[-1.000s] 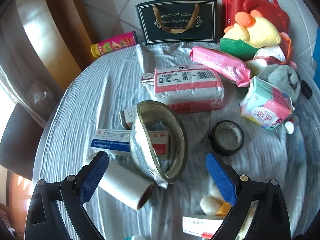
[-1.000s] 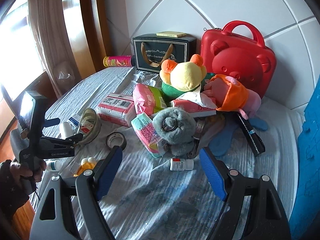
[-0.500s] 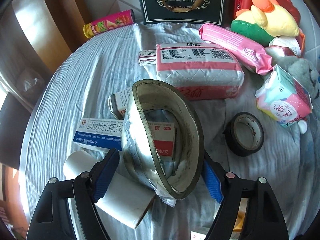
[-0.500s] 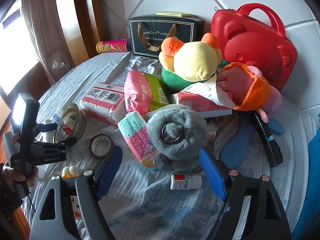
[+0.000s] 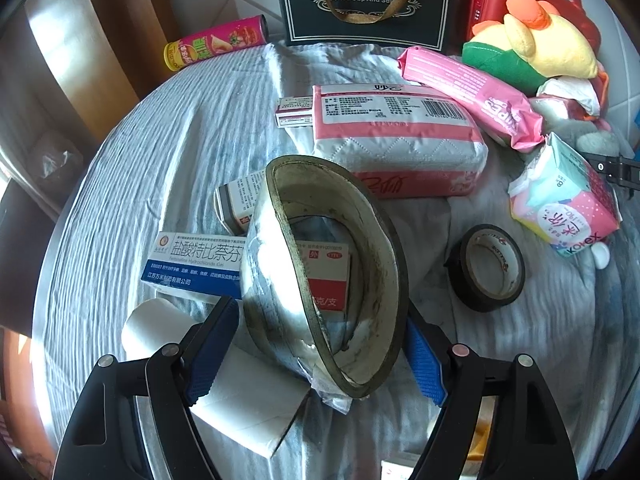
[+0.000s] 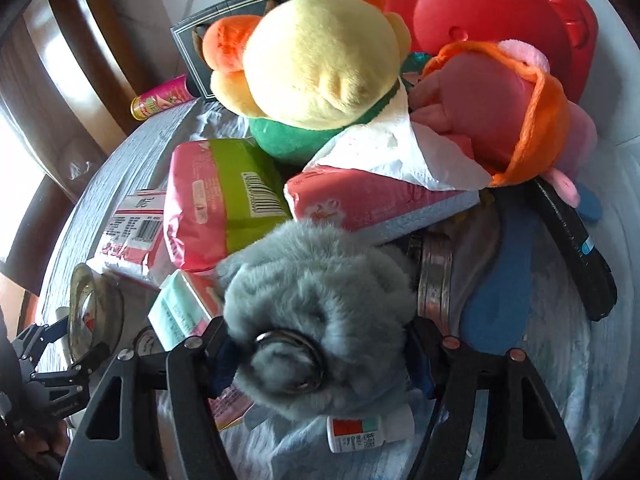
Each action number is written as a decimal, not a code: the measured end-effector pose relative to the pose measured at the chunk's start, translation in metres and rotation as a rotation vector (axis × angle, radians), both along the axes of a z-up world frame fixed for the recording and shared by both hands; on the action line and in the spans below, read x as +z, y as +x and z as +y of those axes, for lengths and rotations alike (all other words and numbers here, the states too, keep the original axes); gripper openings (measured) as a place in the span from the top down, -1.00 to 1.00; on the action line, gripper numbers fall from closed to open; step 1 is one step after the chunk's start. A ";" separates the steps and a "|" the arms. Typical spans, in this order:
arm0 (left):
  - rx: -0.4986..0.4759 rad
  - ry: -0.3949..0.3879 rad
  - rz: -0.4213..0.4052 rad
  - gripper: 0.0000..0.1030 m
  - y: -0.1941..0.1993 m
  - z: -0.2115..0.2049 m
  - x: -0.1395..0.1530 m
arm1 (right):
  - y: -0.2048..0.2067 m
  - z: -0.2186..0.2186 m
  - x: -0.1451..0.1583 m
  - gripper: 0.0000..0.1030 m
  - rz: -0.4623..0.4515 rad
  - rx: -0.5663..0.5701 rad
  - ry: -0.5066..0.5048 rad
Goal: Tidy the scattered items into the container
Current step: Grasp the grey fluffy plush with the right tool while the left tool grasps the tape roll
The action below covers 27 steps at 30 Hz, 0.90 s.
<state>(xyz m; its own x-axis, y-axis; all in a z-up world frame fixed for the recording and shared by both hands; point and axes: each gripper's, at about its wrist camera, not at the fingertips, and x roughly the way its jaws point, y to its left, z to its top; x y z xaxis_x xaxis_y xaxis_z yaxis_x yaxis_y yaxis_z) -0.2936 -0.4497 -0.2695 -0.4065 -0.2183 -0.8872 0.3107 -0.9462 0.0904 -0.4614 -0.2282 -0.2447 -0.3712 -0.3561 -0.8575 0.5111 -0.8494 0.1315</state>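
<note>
My left gripper (image 5: 320, 352) has its blue pads against both sides of a large silver tape roll (image 5: 324, 272) that stands on edge on the bed, over medicine boxes (image 5: 192, 264). It also shows at the left in the right wrist view (image 6: 94, 318). My right gripper (image 6: 316, 364) has its jaws around a grey fluffy item with a metal ring (image 6: 316, 320). The pads are mostly hidden by fur. The dark gift bag (image 5: 364, 0) and the red case (image 6: 500, 12) stand at the back.
A black tape roll (image 5: 490, 268), white paper roll (image 5: 224, 384), pink tissue packs (image 5: 396, 140), sanitary pad pack (image 5: 568, 204), chip can (image 5: 216, 42), plush toys (image 6: 320, 60), small bottle (image 6: 368, 434), blue insole (image 6: 500, 296) and black case (image 6: 572, 240) crowd the bed.
Both grippers have moved forward. The left jaws have closed in around the silver tape roll. The right jaws have closed in around the grey fluffy item.
</note>
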 end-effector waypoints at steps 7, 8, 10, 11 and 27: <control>-0.014 0.028 0.023 -0.40 0.008 0.000 0.005 | 0.033 0.004 0.021 -0.08 0.140 0.095 0.103; -0.013 0.033 0.032 -0.40 0.011 -0.001 0.008 | 0.038 0.008 0.026 -0.07 0.149 0.095 0.094; -0.011 0.042 0.051 -0.38 0.017 -0.002 0.015 | 0.049 0.016 0.036 -0.07 0.169 0.093 0.075; -0.013 0.045 0.060 -0.38 0.020 -0.002 0.019 | 0.053 0.020 0.042 -0.07 0.174 0.089 0.058; -0.089 0.075 0.144 0.23 0.049 0.020 0.065 | 0.085 0.062 0.092 0.54 0.158 0.059 -0.003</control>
<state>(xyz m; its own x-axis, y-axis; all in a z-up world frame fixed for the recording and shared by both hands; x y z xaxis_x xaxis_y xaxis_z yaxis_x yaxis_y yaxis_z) -0.2450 -0.4296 -0.2049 -0.5452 -0.1114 -0.8309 0.2298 -0.9730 -0.0203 -0.3761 -0.1666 -0.1527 -0.4798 -0.3840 -0.7889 0.5748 -0.8169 0.0481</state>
